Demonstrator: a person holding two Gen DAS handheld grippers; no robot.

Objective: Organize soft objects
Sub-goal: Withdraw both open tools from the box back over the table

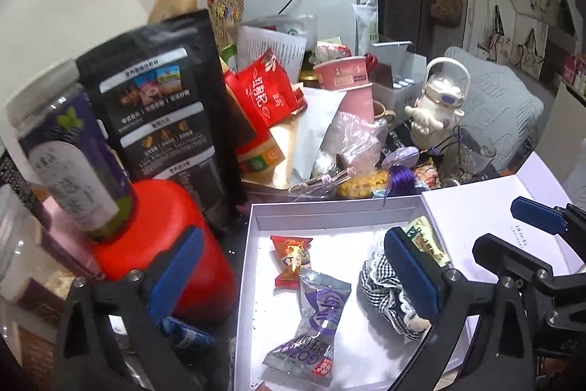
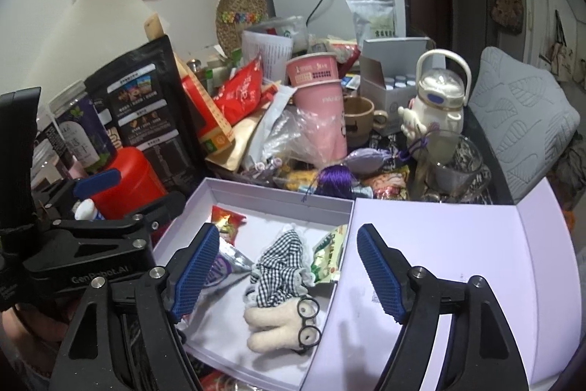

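A white open box (image 1: 252,244) (image 2: 278,198) holds a plush doll in a checked dress (image 2: 282,266) (image 1: 381,281), a red snack packet (image 1: 291,259) (image 2: 225,218), a silver-purple packet (image 1: 315,321) (image 2: 229,261) and a green packet (image 2: 327,257) (image 1: 426,237). My left gripper (image 1: 296,273) is open and empty above the box's left part. My right gripper (image 2: 289,270) is open and empty above the doll. Each gripper shows at the edge of the other's view (image 1: 527,244) (image 2: 110,204).
The box lid (image 2: 439,244) lies open to the right. A red canister (image 1: 168,244), a purple-label jar (image 1: 69,149) and a black pouch (image 1: 164,109) stand left. Behind lie a pink cup (image 2: 322,105), a white kettle-shaped bottle (image 2: 436,98), a glass (image 2: 454,163) and purple tassels (image 2: 333,178).
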